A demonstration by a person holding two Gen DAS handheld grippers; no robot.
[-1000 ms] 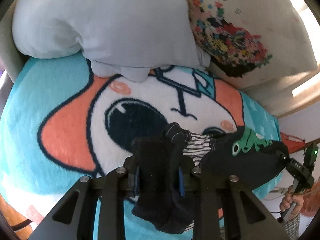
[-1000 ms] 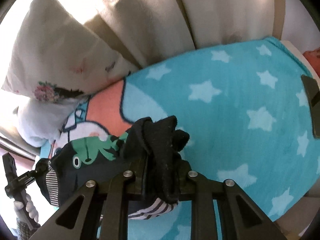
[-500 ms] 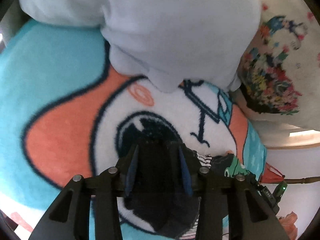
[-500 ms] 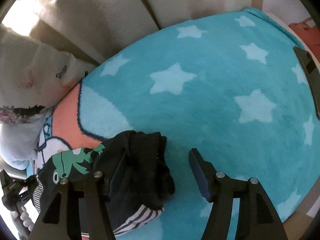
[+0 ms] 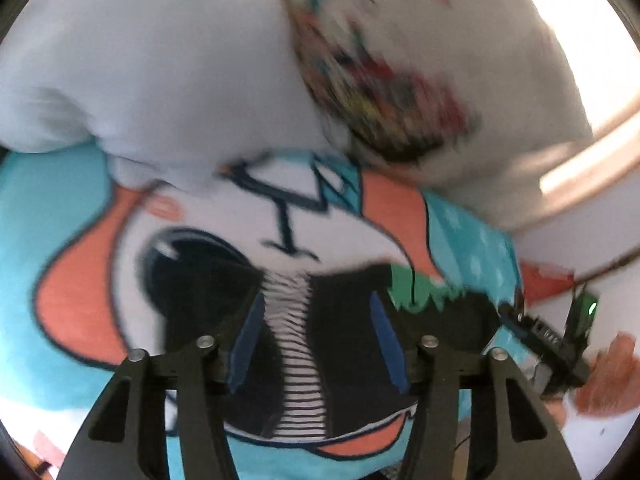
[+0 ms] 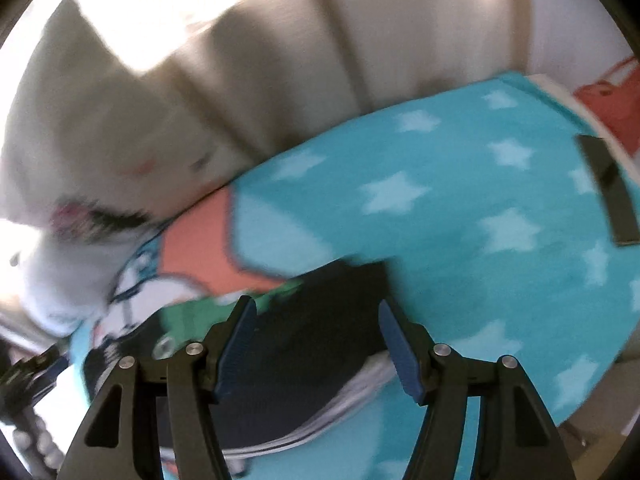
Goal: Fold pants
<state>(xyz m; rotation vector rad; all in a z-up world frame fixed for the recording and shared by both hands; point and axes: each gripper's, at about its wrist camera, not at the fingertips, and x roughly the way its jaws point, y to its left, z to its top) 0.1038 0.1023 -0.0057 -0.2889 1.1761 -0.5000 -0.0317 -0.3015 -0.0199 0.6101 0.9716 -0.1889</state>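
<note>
Item 1, left wrist view: our left gripper (image 5: 316, 344), fingers spread wide and grasping nothing. The pants (image 5: 344, 344), dark with a black-and-white striped band (image 5: 298, 360) and a green print (image 5: 420, 290), lie flat on the blanket (image 5: 68, 208) directly below and between the blue pads (image 5: 246, 346). Whether the pads touch the cloth we cannot tell; the frame is blurred.

Item 2: the blanket, turquoise with a large white and orange cartoon face, spread under the pants.

Item 3: a plain white pillow (image 5: 152, 68) at upper left, resting on the blanket's far edge.

Item 4: a floral-print pillow (image 5: 392, 80) just beside it, to the right.

Item 5: at the far right of this view, our other gripper (image 5: 556, 336), seen side-on at the edge of the pants.

Item 6, right wrist view: our right gripper (image 6: 318, 348), fingers likewise apart, nothing clamped. The pants (image 6: 304, 340) lie between and beneath its pads (image 6: 398, 350), a pale striped hem (image 6: 344, 412) showing at the near edge.

Item 7: the blanket (image 6: 460, 216), here turquoise with pale stars, extending right of the pants.

Item 8: beige upholstered panels (image 6: 304, 64) standing behind the blanket.

Item 9: a flat dark strip (image 6: 610, 190) lying on the blanket at far right, well apart from the pants.
</note>
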